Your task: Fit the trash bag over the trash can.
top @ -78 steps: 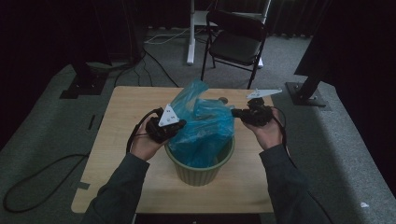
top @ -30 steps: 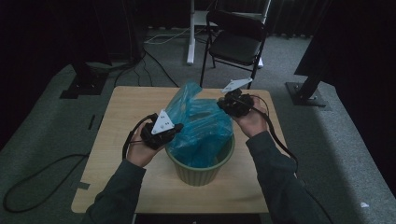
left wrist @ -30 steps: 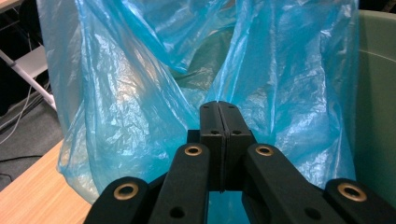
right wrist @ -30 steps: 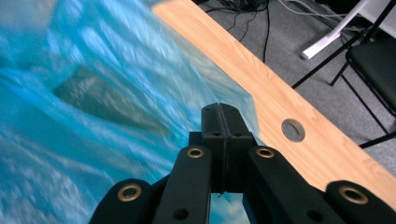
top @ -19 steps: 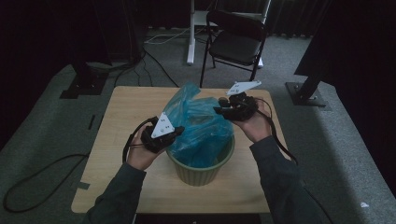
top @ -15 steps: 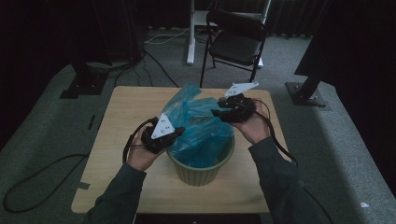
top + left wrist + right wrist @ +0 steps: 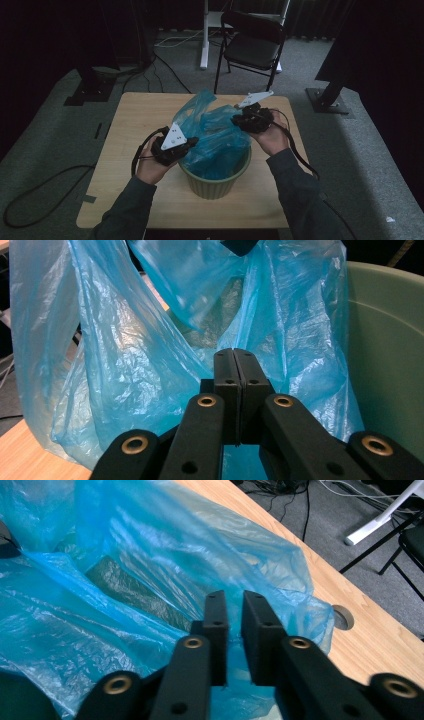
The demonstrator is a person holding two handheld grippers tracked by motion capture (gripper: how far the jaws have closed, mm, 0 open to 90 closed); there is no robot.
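Blue plastic bag [image 7: 215,137] sits in a green bucket [image 7: 215,182] near the middle of the wooden counter [image 7: 125,125], its thin film billowing above the rim.

Left gripper [image 7: 234,356]: fingers [image 7: 225,371] pressed flat together, no gap, with bag film gathered at their base; clamped on the bag's edge at the bucket's left side. Green bucket wall shows to the right in the left gripper view. Left hand [image 7: 152,167] grips the body from below, forearm entering from the bottom, grey three-cornered plate tilted up.

Right gripper [image 7: 235,605]: fingers [image 7: 216,615] stand slightly apart, a narrow slot between them; they have just been closing. Whether film lies in the slot I cannot tell. It hovers over the bag's far right edge, pointed across the bag. Right hand [image 7: 272,140] is raised above the rim, wrist bent inward.

No legible writing.

Materials: bag is translucent, crinkled, glossy. Bucket is smooth matte plastic, round. Counter is pale wood grain with a round cable hole [image 7: 342,617]. A black folding chair [image 7: 252,42] stands behind the counter on grey carpet.
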